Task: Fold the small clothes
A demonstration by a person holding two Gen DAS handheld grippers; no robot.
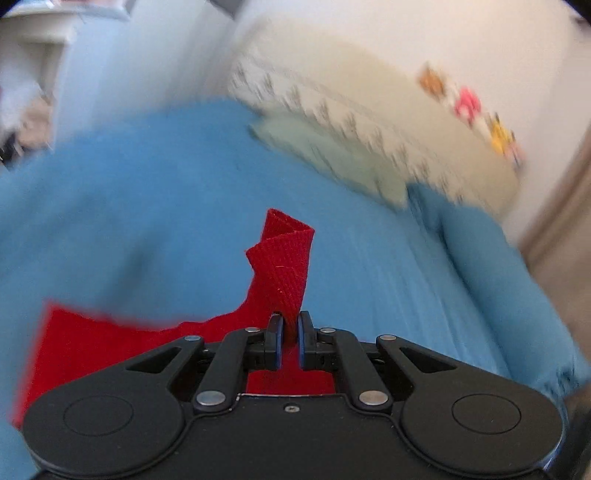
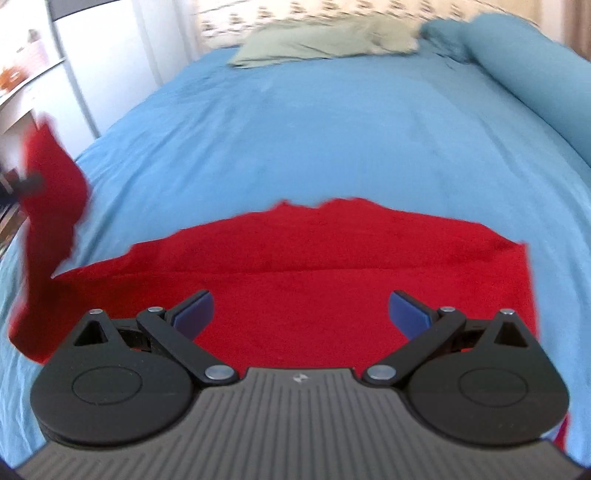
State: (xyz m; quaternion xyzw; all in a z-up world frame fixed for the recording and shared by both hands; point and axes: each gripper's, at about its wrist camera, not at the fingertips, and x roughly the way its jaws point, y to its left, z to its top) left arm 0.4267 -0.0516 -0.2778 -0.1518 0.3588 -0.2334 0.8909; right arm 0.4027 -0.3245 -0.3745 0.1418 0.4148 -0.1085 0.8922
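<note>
Left gripper (image 1: 290, 325) clamped tight on a narrow, twisted strip of the red garment (image 1: 286, 266), strip poking up at centre frame between the blue pads (image 1: 277, 328). More red cloth trailing off to lower left, blurred. Right gripper (image 2: 301, 310) spread wide, pads (image 2: 195, 308) well apart, holding nothing, hovering low over the red garment (image 2: 332, 266), no contact visible.

Red garment lay spread across the lower half of the right wrist view, flat on the blue bedsheet (image 2: 314, 140), a long crease running across its middle, ragged far edge near centre frame. At far left of that view, one end lifted off the sheet and smeared with motion, a dark blurred shape against it, probably the other gripper.

Further back: blue bedsheet (image 1: 155, 192) filling the middle of both views, lightly wrinkled. Blue bolster (image 2: 528, 74) along the right edge. Pale green pillow (image 2: 325, 42) at the top, at the head of the bed, patterned cream fabric (image 2: 332, 9) behind it. White shelving (image 2: 33, 74) at upper left, contents too blurred to name. In the left wrist view, white wall (image 1: 424, 44) at upper right with small colourful stickers (image 1: 467, 105), all streaked by motion blur.
</note>
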